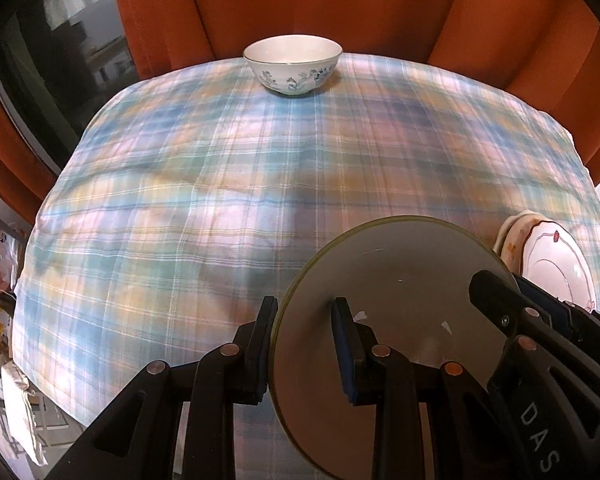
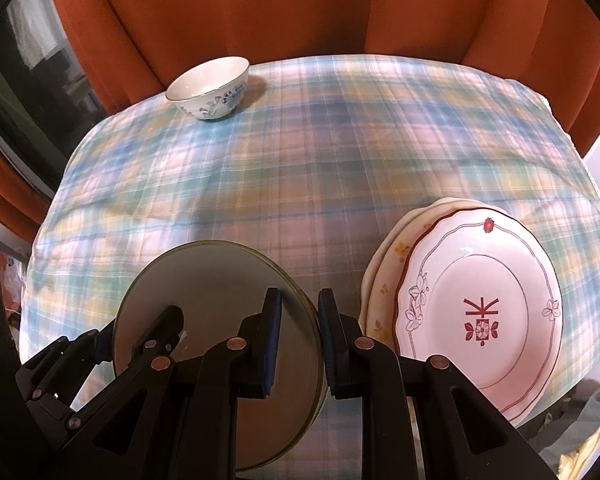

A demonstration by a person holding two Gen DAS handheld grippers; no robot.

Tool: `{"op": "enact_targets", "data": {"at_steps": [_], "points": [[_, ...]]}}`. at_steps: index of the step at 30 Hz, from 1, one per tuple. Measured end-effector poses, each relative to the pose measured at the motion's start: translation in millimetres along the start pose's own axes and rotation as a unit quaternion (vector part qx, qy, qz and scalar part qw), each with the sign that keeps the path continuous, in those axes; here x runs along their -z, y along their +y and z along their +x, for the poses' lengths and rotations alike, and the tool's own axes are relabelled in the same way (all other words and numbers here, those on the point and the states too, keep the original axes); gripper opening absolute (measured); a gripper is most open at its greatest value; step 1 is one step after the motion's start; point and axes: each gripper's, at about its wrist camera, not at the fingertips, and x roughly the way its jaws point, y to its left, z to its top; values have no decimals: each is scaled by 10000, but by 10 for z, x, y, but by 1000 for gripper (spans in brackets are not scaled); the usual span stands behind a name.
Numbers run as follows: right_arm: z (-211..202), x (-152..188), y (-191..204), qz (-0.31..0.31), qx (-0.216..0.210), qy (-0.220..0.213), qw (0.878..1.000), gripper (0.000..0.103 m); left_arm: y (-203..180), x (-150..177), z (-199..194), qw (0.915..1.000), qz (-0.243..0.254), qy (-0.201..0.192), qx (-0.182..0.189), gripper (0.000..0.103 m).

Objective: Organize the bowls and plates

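1. Fingers of the left gripper point(image 1: 305, 354) are closed on the left rim of the grey plate point(image 1: 396, 280), one pad on each face of the rim.
2. Fingers of the right gripper point(image 2: 300, 350) are clamped on the opposite, right rim of the same grey plate point(image 2: 204, 280); each gripper also shows in the other's view.
3. Grey plate: round, olive-edged, held between both grippers above the near part of the plaid cloth point(image 1: 220, 184); whether it touches the cloth cannot be told.
4. Stack of plates point(image 2: 384, 280): just right of the grey plate, lying on the cloth; on top is a white patterned plate point(image 2: 480, 312) with a dark red rim line and red emblem.
5. Floral bowl point(image 1: 293, 65): white with blue flowers, upright at the far edge of the cloth, well apart from the plates.
6. Orange curtain point(image 1: 340, 4): hangs behind the table.
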Motion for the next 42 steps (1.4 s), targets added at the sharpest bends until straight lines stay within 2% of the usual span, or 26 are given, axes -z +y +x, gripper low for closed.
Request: {"op": "enact_targets", "data": {"at_steps": [17,24,25,26,28,30,32,42], "points": [[50,39,-44,0,60,51,10000,23,-57,47,3,9999,103,-109,-60,27],[18,178,-98,-31,-57,13,10000,23,-87,200,-29,9999,0,-48,-98,38],[20,189,-108,-27,-86,28,10000,23,-94,222,-46,9999,-3,-63,-86,41],[16,204,-120,-21,-121,40,9999,23,-104,235,-55,9999,-7,-72,-73,49],[-7,233,-136,-28,-172,40,9998,29,-110,264,-100,9999,-19,-111,-25,57],[-54,248,-141,-37,-92,-45,9999,52,-106,276,-164,9998,-36,-213,50,63],[-109,258,-161,12,-144,-156,9998,64,-94,286,-227,9995,-29,-315,80,75],[-274,216,80,-14,-66,-482,9988,68,169,197,-396,9978,-25,-650,98,78]]}}
